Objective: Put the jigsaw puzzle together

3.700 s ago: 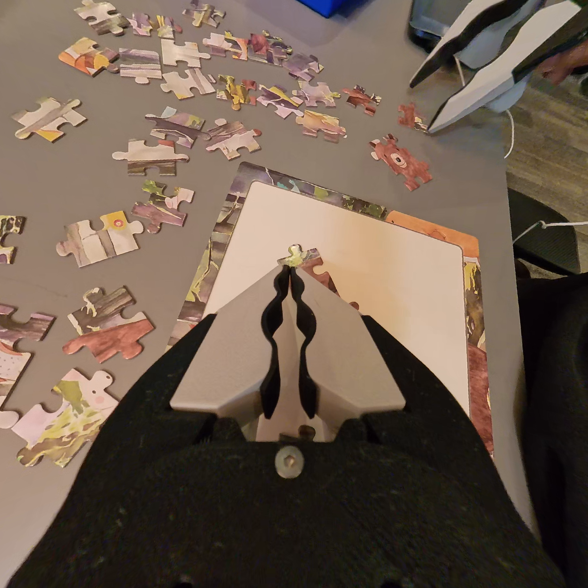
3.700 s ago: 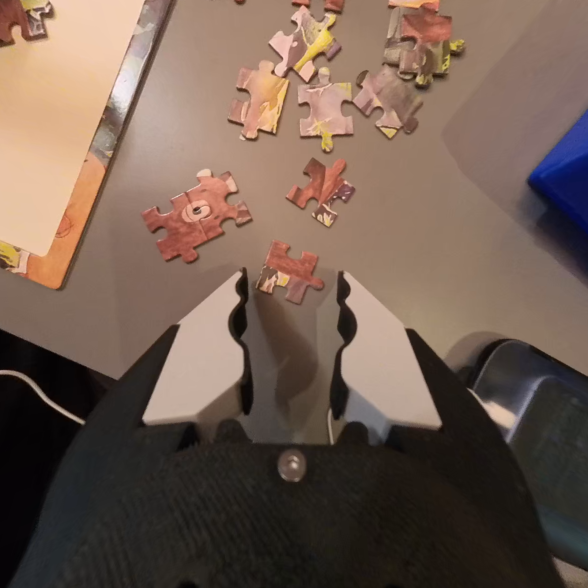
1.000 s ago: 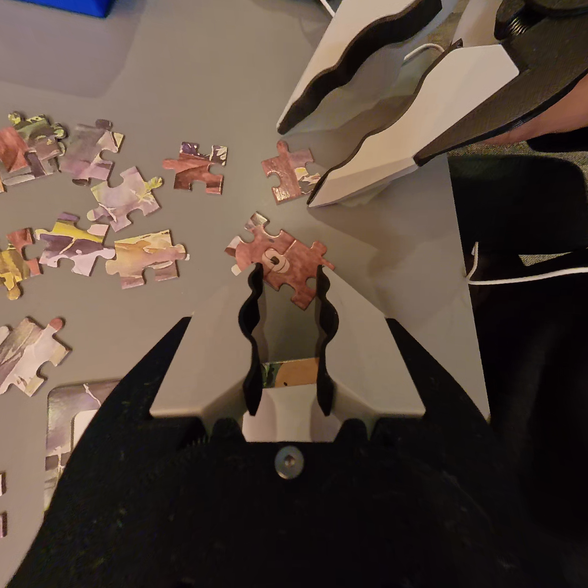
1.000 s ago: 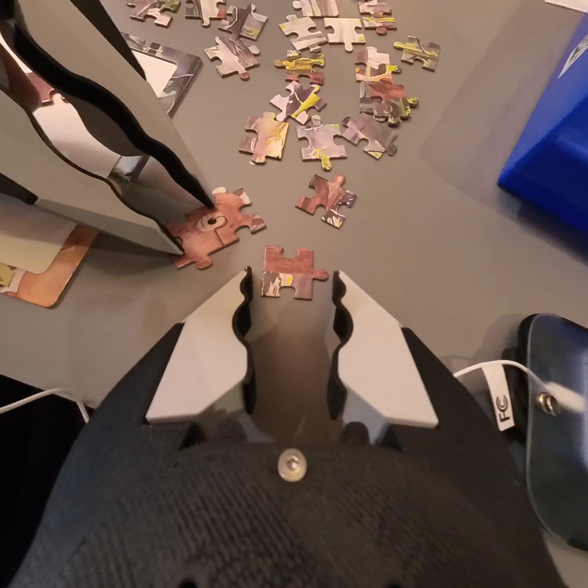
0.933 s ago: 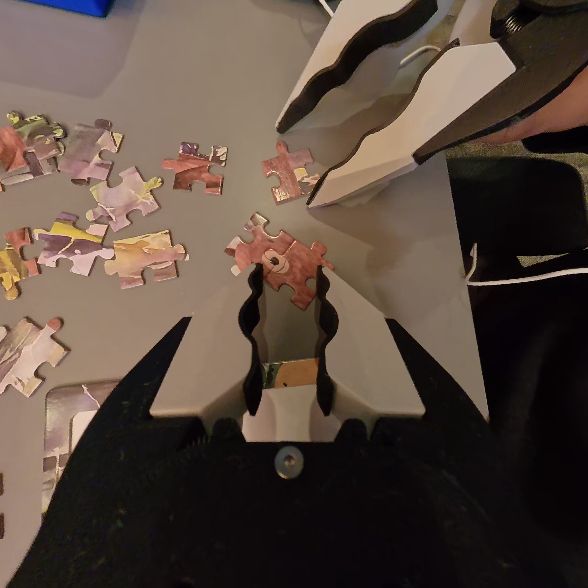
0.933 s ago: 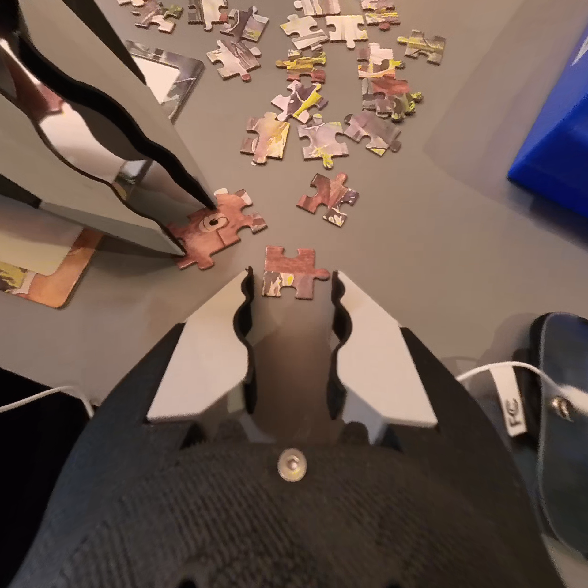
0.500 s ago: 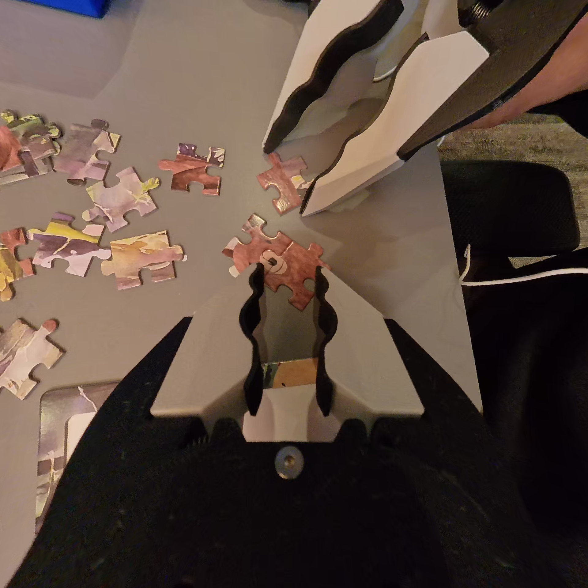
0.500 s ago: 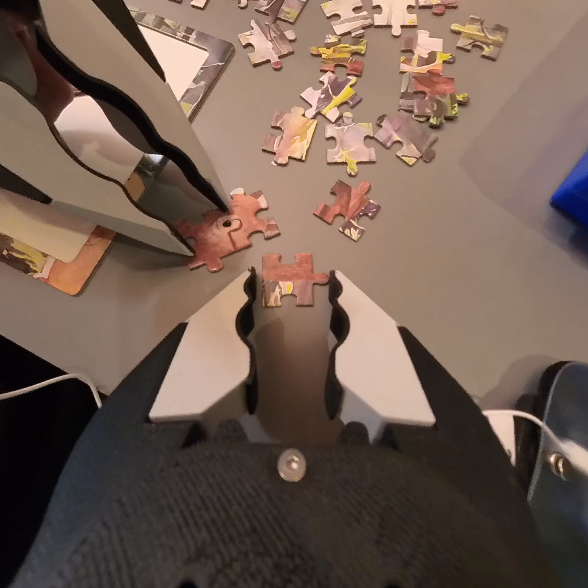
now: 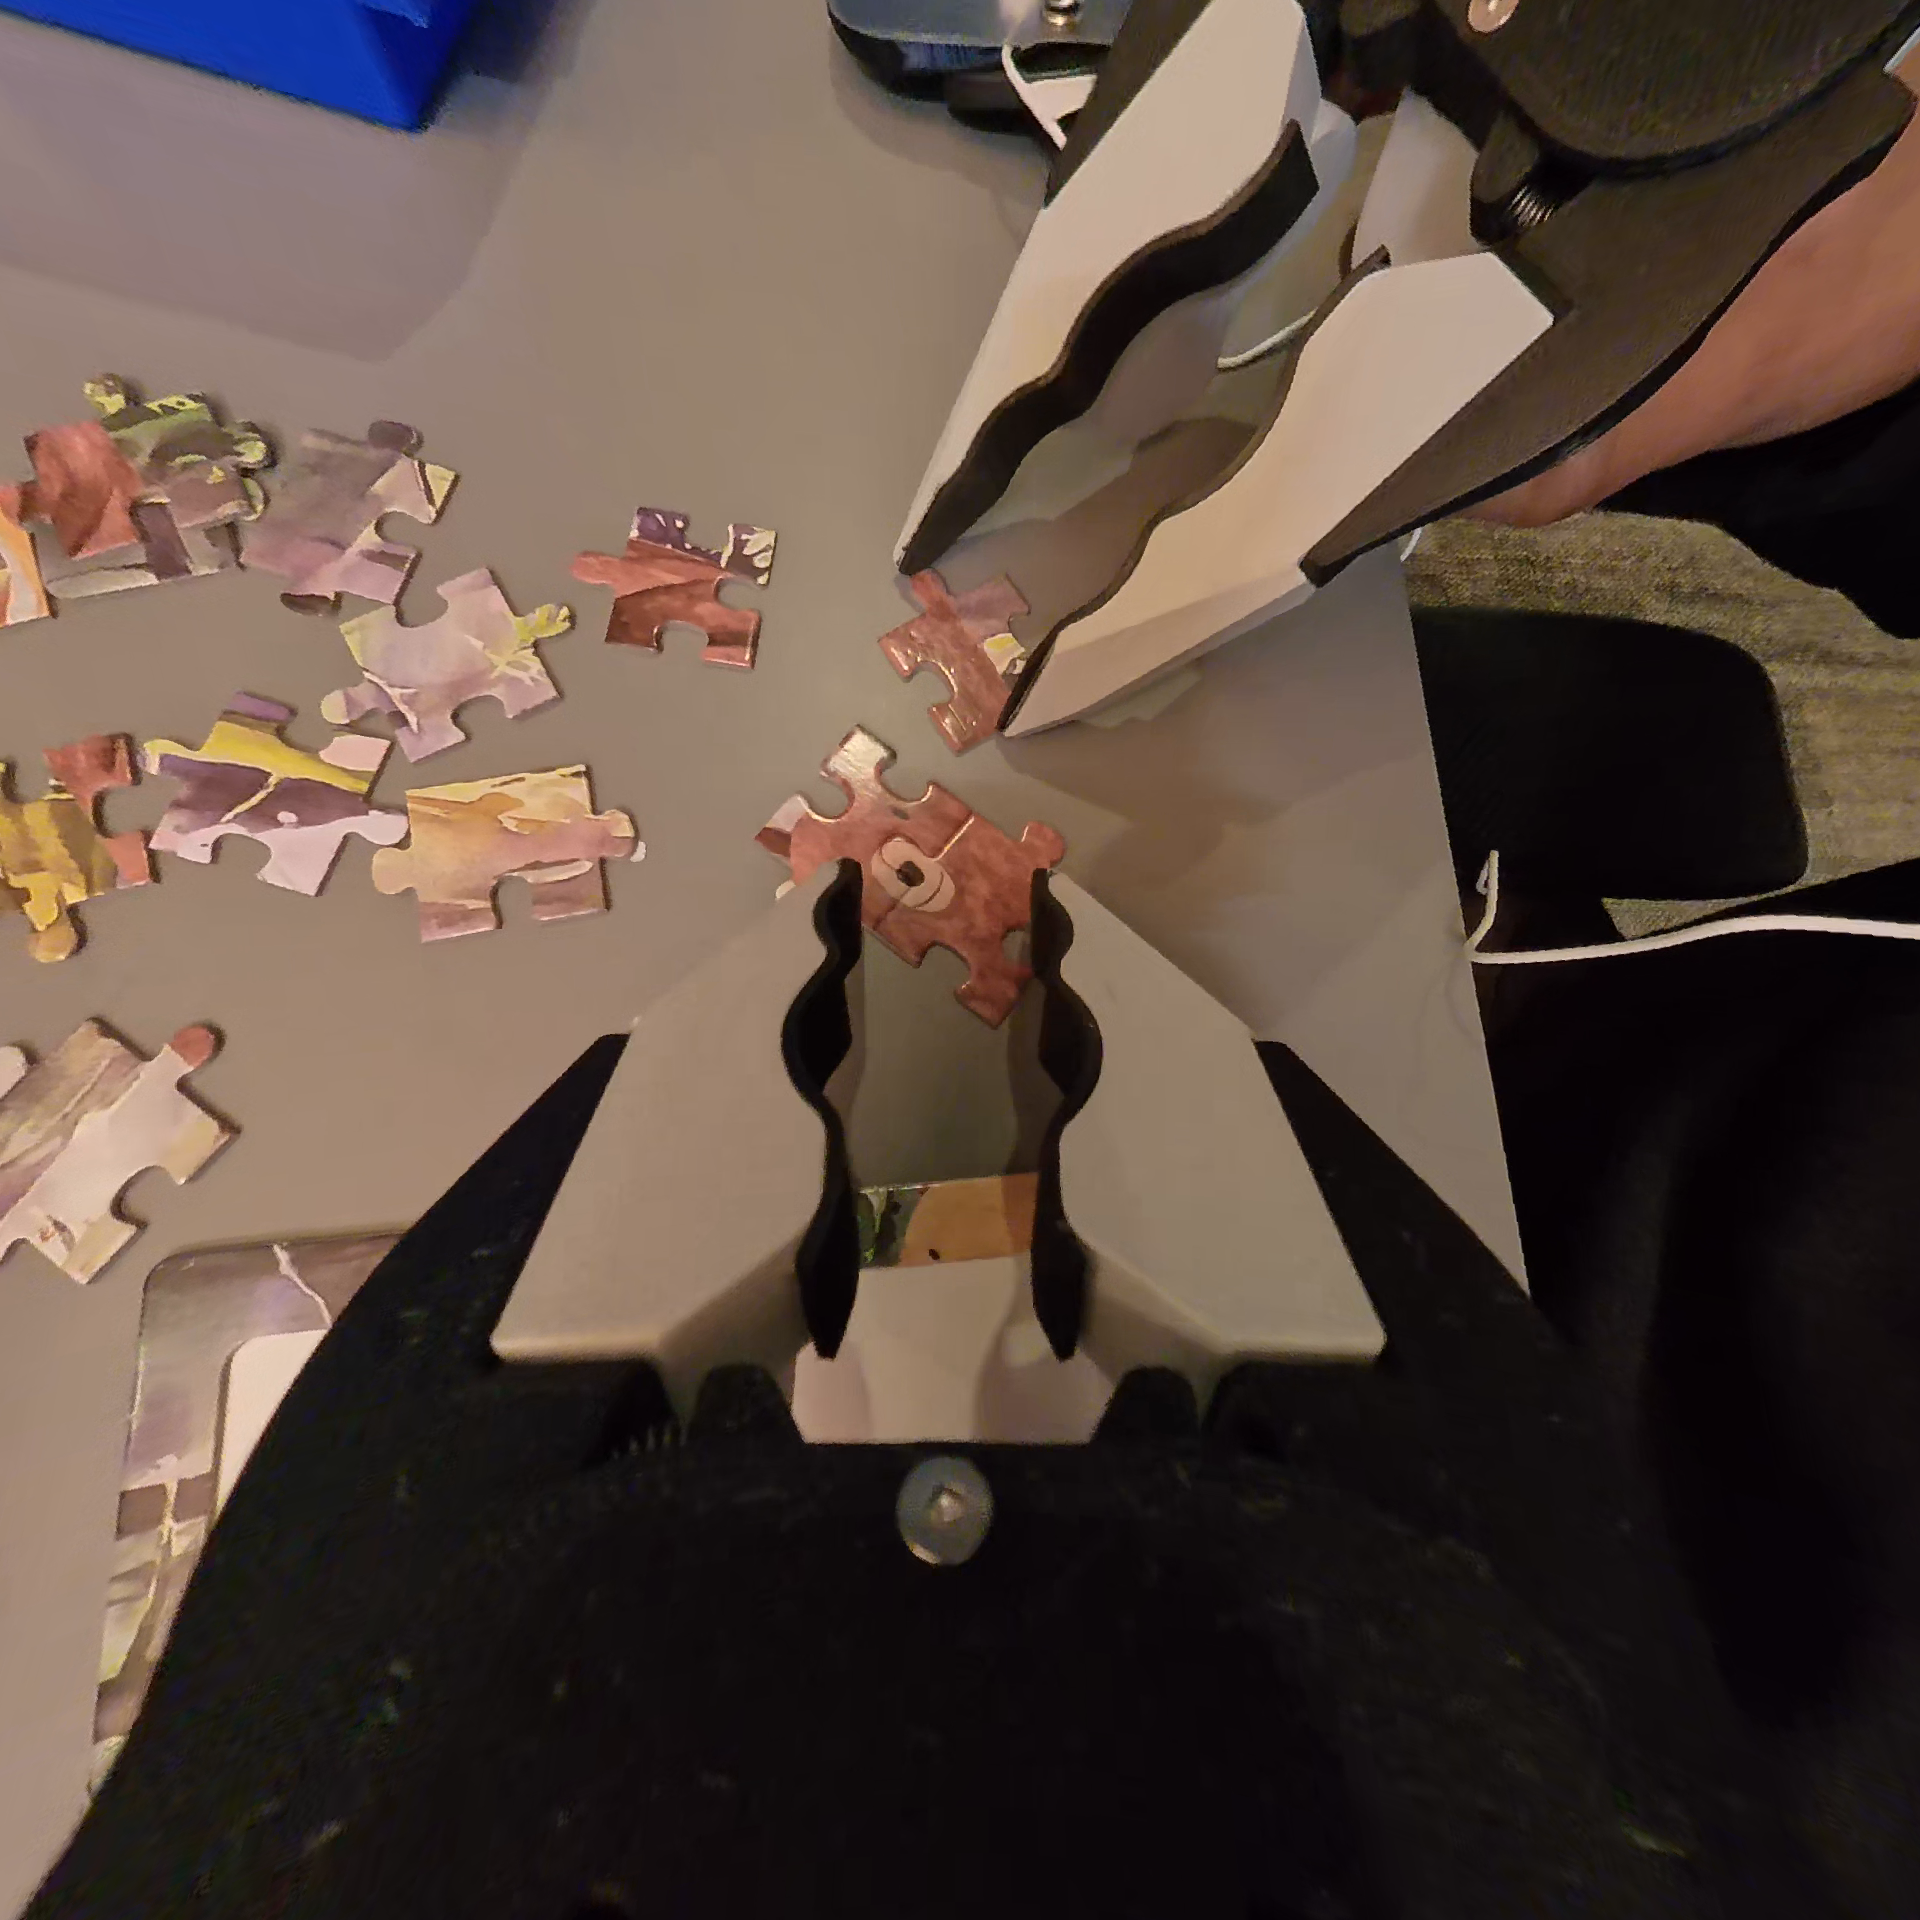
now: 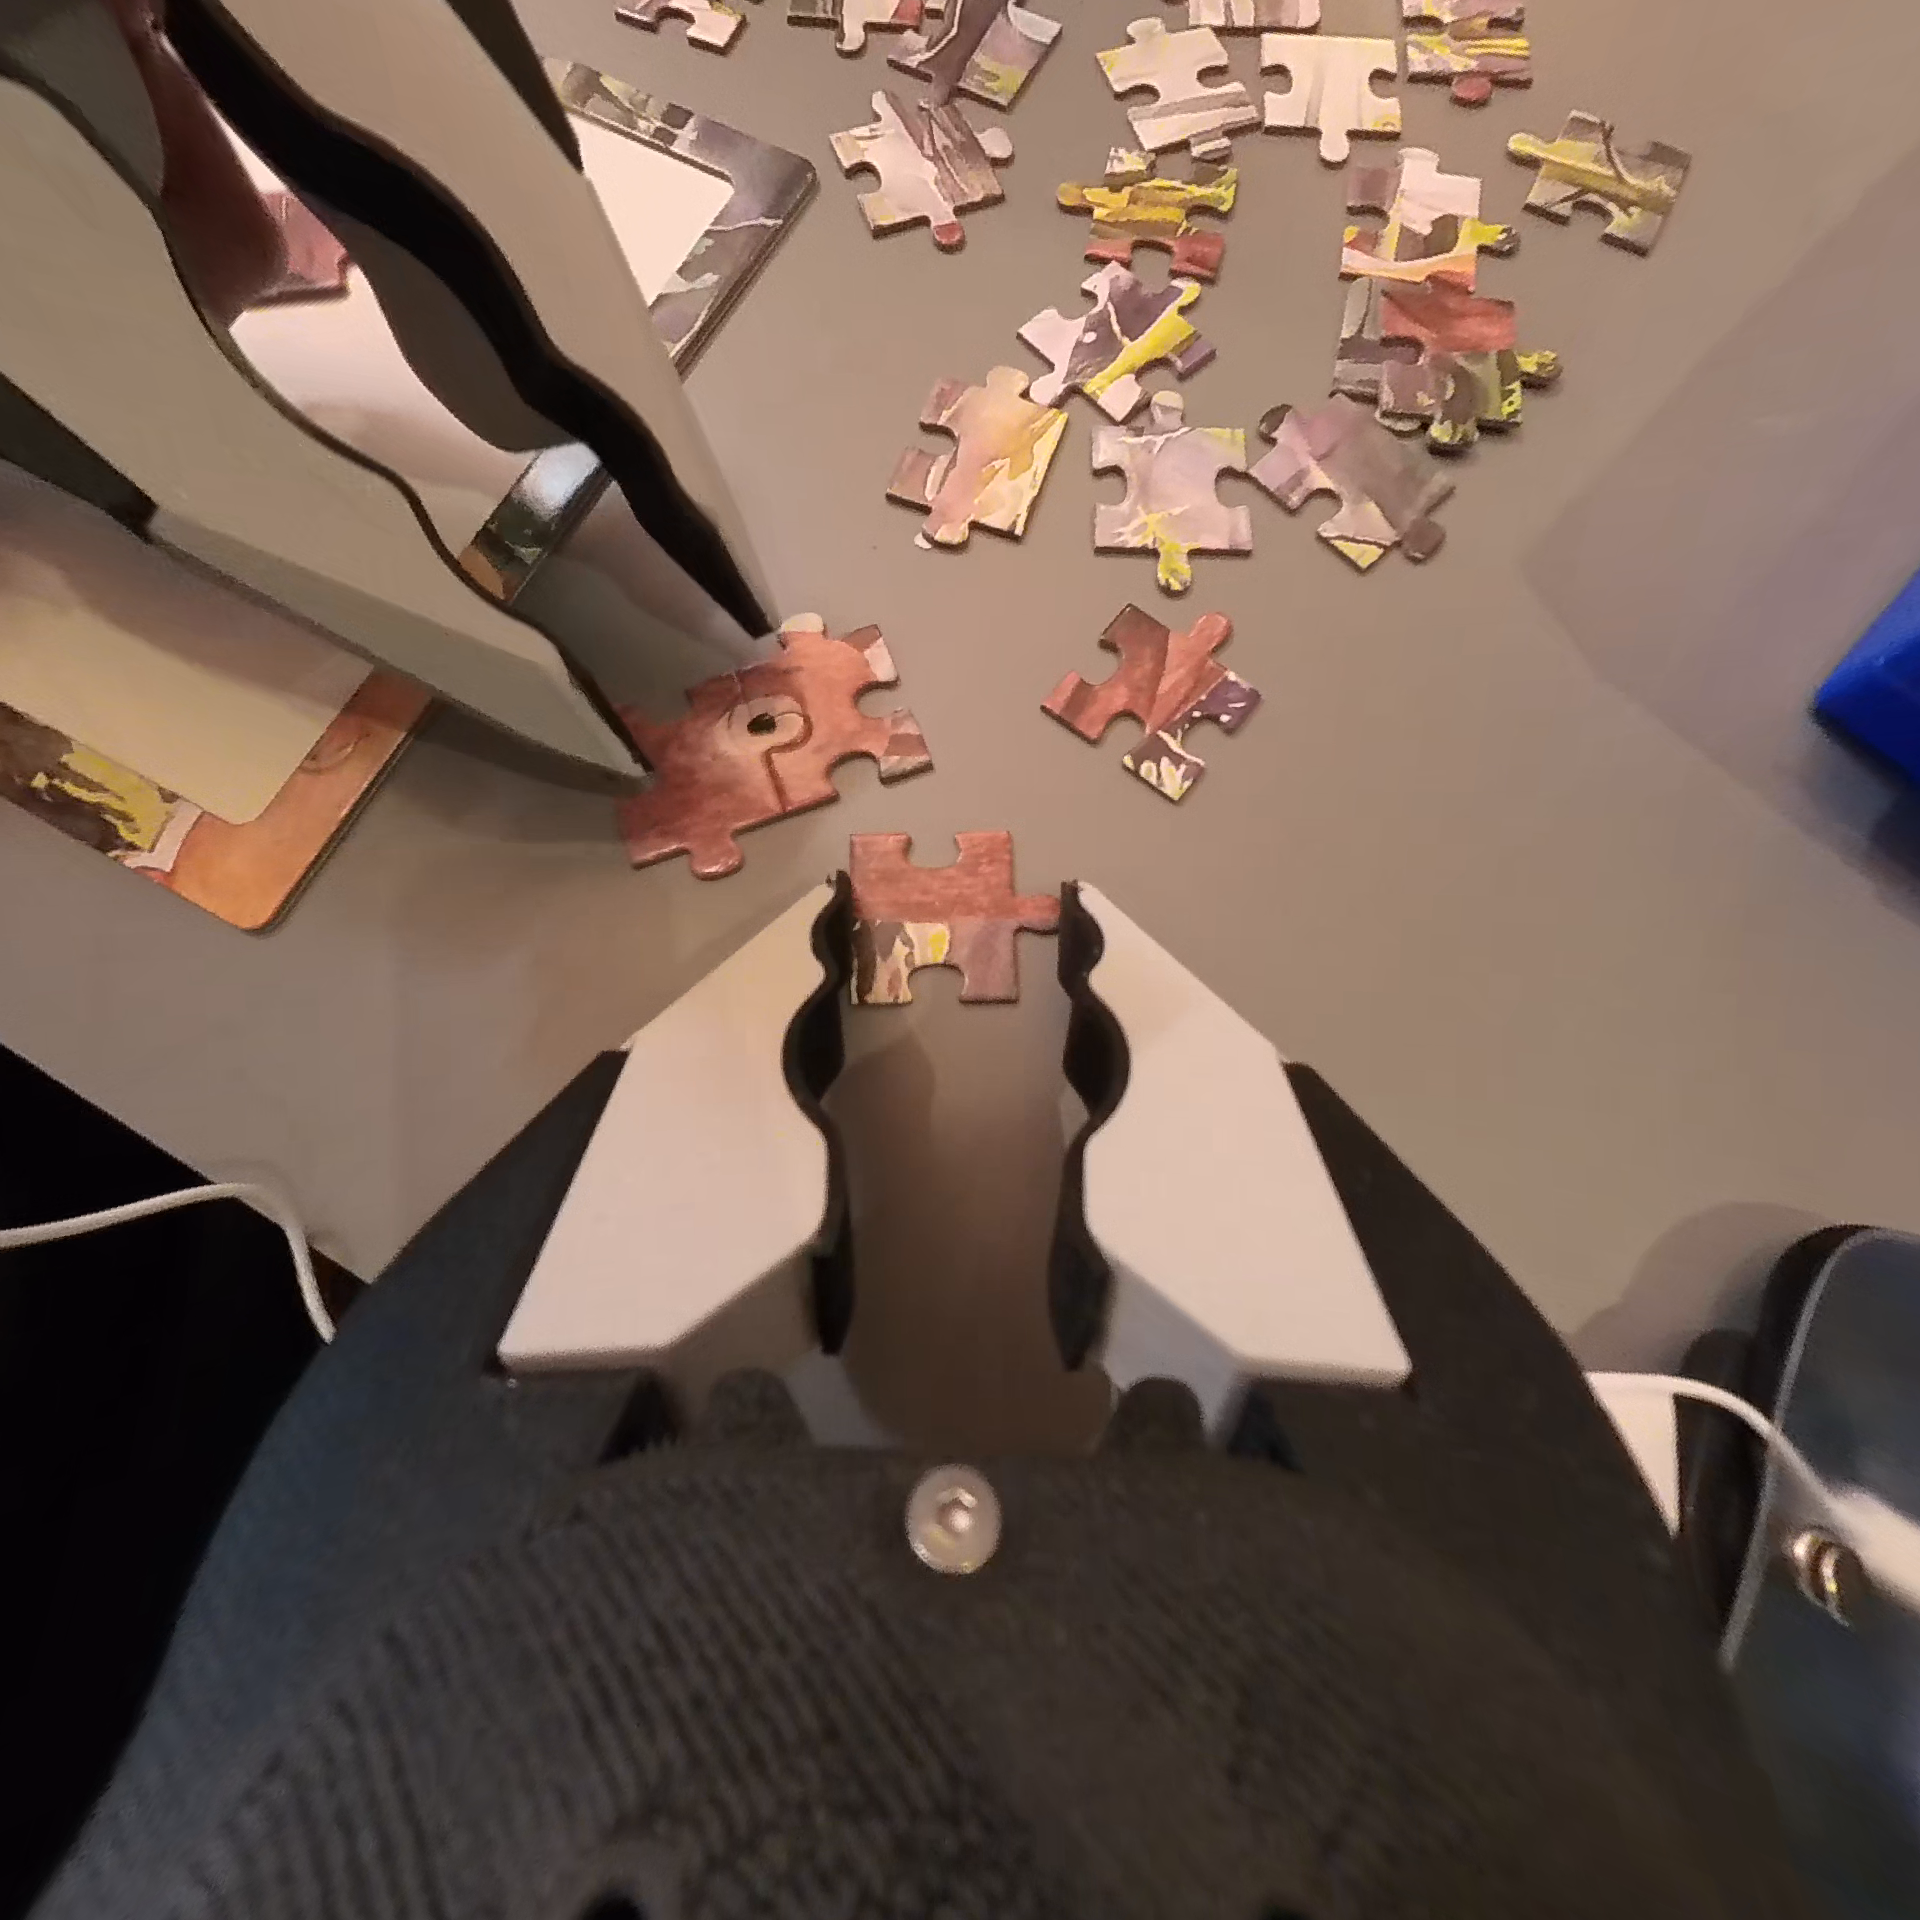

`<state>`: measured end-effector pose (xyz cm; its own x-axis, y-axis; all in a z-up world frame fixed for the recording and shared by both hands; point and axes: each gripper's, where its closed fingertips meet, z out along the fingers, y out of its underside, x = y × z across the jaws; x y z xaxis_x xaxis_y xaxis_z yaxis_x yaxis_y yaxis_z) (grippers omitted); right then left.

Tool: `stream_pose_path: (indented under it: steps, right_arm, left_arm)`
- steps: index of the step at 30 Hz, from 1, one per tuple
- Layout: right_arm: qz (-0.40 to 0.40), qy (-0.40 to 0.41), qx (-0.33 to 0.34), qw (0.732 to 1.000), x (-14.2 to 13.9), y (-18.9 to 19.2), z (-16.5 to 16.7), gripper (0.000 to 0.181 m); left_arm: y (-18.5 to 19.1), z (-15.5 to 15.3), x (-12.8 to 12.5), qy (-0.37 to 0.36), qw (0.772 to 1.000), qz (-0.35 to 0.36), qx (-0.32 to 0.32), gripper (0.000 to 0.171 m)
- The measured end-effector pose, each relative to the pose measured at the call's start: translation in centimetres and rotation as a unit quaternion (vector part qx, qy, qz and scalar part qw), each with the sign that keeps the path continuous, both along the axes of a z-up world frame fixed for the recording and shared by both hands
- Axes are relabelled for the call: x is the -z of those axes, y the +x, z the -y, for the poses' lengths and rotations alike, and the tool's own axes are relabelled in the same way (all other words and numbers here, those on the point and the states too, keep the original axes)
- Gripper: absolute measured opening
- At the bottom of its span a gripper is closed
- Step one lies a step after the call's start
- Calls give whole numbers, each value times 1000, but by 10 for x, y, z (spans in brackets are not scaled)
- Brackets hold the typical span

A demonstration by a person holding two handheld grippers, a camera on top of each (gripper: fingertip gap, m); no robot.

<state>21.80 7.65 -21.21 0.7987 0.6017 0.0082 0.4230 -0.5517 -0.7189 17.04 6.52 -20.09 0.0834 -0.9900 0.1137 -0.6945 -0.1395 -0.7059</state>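
Note:
A single brown puzzle piece (image 10: 935,914) lies flat on the grey table between the fingertips of my right gripper (image 10: 951,899), which touch it on both sides. It also shows in the left wrist view (image 9: 951,655) under my right gripper (image 9: 961,644). A joined brown pair with an eye (image 9: 935,883) lies just beside it. My left gripper (image 9: 943,883) is open, with its tips resting on that pair (image 10: 769,748). The left gripper (image 10: 696,701) is empty. The puzzle frame (image 10: 727,208) lies behind it.
Several loose pieces (image 10: 1164,488) are scattered farther out, and another brown one (image 10: 1153,696) lies close by. A blue box (image 10: 1870,675) stands at the right. The table edge (image 9: 1455,831) and a white cable (image 9: 1662,935) are near. A dark object (image 10: 1818,1403) sits by my right gripper. The tips of one gripper are about 6 cm away from the tips of the other.
My right gripper has moved forward over the single brown piece and narrowed its jaws onto it. My left gripper let go of an earlier piece over the frame and moved to the joined pair.

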Motion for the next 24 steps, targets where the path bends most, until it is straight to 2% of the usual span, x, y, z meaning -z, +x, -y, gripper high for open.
stream_pose_path:
  steps: [4,5,6,7,13,18,21,24]
  right_arm:
    - [-2,7,7,1000,0,3,-1,38]
    - [-2,11,7,1000,-1,4,-1,27]
    - [-3,16,4,1000,-3,5,0,5]
    - [-1,23,3,1000,-5,6,0,5]
    - [4,16,0,1000,-3,9,3,19]
    - [20,32,37,999,-7,30,-5,38]
    - [30,16,58,998,-2,42,-12,48]
    - [5,-14,67,998,1,45,-15,52]
  left_arm:
    - [0,-1,-2,-6,1000,6,-4,31]
    - [0,-1,-2,-8,1000,5,-3,31]
    - [-1,0,-2,-9,1000,4,-1,31]
    - [-1,1,-2,-10,1000,4,0,31]
    - [-1,3,-1,-9,1000,1,4,31]
    - [-2,3,-1,-8,1000,0,4,31]
    - [-1,4,-1,-8,1000,1,6,31]
    - [-1,4,-3,-7,1000,3,6,31]
